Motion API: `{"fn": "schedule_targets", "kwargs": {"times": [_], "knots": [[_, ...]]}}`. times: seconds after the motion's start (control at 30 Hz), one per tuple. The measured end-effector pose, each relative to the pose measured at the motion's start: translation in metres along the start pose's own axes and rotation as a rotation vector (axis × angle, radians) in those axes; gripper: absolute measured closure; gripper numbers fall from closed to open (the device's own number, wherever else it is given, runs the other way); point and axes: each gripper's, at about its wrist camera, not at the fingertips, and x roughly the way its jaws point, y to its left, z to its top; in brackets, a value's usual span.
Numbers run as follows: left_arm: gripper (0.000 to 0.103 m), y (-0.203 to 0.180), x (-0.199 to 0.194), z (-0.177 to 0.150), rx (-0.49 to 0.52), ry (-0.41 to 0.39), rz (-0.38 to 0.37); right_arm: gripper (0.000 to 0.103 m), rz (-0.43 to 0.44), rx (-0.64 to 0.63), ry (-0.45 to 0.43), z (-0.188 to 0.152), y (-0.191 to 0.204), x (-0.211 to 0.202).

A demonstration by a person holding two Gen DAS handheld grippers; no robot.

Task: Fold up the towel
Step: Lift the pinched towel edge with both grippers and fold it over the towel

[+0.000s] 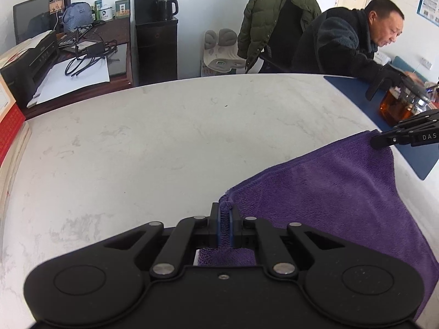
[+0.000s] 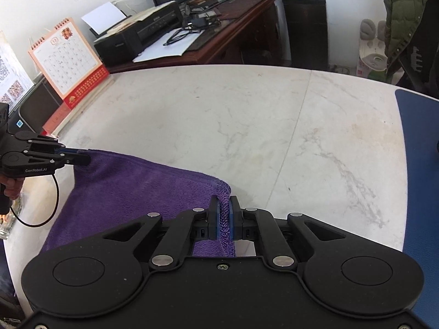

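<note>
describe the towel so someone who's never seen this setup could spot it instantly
Start at the white marble-look table that fills both views. At its near edge, the purple towel hangs stretched between the left gripper and the right gripper, each shut on a top corner. It is the only purple, fuzzy cloth; the blue mat nearby is smooth and flat.

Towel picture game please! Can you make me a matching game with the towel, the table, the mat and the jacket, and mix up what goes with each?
Things:
1. purple towel
2. table
3. mat
4. jacket

What goes with it:
A. draped over a chair back
B. pinched at two corners by the left gripper and the right gripper
C. dark blue, lying flat at the table's edge
D. white marble look, with grey veins

Right pairs: 1-B, 2-D, 3-C, 4-A
</note>
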Motion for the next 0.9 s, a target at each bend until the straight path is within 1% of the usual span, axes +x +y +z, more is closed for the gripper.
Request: {"fn": "schedule_targets", "kwargs": {"times": [0.33,0.7,0.9], "knots": [[0.098,-0.015,-0.042,-0.030,0.009,-0.025,-0.016,0.097,0.039,-0.004,-0.058,-0.018,0.026,-0.037],[0.098,-0.039,-0.091,-0.070,0.062,-0.044,-0.011,0.097,0.091,-0.019,-0.058,-0.061,0.055,-0.074],[0.098,-0.050,-0.101,-0.093,0.094,-0.036,0.003,0.097,0.110,-0.002,-0.041,-0.087,0.064,-0.083]]}}
